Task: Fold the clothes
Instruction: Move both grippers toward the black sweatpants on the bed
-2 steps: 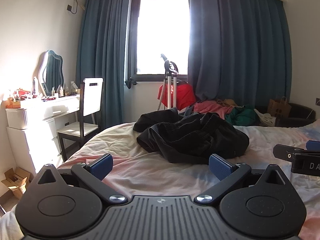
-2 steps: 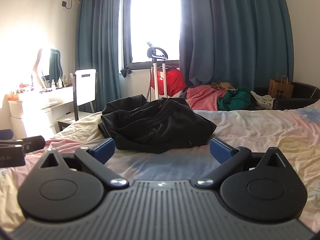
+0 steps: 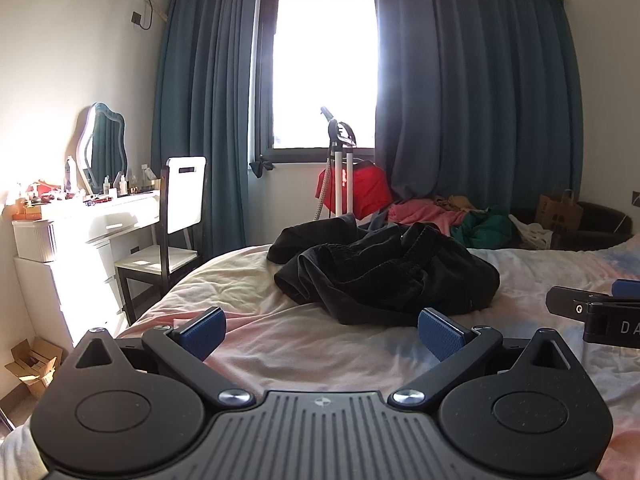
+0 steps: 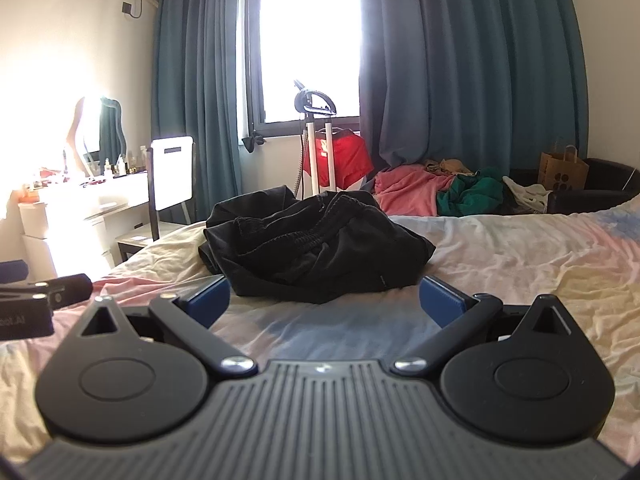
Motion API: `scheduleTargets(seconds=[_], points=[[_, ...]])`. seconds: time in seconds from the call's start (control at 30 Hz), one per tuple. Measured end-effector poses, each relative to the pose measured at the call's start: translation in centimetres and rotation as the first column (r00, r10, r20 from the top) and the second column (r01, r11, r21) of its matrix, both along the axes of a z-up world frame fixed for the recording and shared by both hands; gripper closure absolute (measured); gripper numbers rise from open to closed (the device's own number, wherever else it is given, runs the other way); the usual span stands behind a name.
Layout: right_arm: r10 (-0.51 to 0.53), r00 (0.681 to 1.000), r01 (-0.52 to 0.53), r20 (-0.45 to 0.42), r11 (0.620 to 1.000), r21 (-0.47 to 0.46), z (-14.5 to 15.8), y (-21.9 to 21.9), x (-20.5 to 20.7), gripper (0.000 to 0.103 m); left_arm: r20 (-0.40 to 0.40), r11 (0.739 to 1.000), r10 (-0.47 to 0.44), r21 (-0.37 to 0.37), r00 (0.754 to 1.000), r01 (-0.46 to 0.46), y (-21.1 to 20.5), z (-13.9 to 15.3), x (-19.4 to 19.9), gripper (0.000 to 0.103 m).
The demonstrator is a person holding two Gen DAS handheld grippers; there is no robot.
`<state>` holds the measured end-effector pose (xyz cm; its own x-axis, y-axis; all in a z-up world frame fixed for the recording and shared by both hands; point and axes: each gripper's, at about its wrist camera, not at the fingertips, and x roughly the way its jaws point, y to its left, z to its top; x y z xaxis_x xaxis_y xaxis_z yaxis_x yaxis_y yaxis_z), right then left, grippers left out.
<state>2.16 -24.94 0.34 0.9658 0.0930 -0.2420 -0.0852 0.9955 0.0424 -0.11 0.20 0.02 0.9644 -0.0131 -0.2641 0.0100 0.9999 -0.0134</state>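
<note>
Left wrist view showed the black garment (image 3: pixel 384 276) crumpled in a heap mid-bed (image 3: pixel 280 344), totally unfolded. Left gripper (image 3: pixel 322 330) and right gripper (image 4: pixel 325 300) both hung just short of it, jaws spread apart, holding nothing. Basically all folding remained.

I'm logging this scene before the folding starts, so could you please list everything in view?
Black garment: one, crumpled, mid-bed.
Bed sheet: one, pastel, under garment.
Clothes pile: pink, green, tan, beyond bed.
Red garment: one, on white stand.
Paper bag: one, brown, on dark armchair.
Curtains: blue, flanking window.
Chair: one, white-backed, at dresser.
Dresser: one, white, cluttered, left wall.
Mirror: one, wavy-framed, on dresser.
Left gripper: open, empty.
Right gripper: open, empty.
</note>
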Motion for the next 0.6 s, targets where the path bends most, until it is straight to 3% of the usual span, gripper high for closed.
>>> scheduleTargets(seconds=[0.23, 0.6], points=[[-0.019, 1.0, 0.019, 0.0, 1.0, 0.014, -0.4, -0.3, 0.4, 0.0, -0.009, 1.0, -0.015, 0.026, 1.0, 0.016, 0.1, -0.1, 0.0, 0.0], [-0.044, 0.999, 0.044, 0.0, 0.998, 0.034, -0.3, -0.1, -0.3, 0.0, -0.033, 1.0, -0.02, 0.004, 0.999, 0.02, -0.1, -0.7, 0.4, 0.0]])
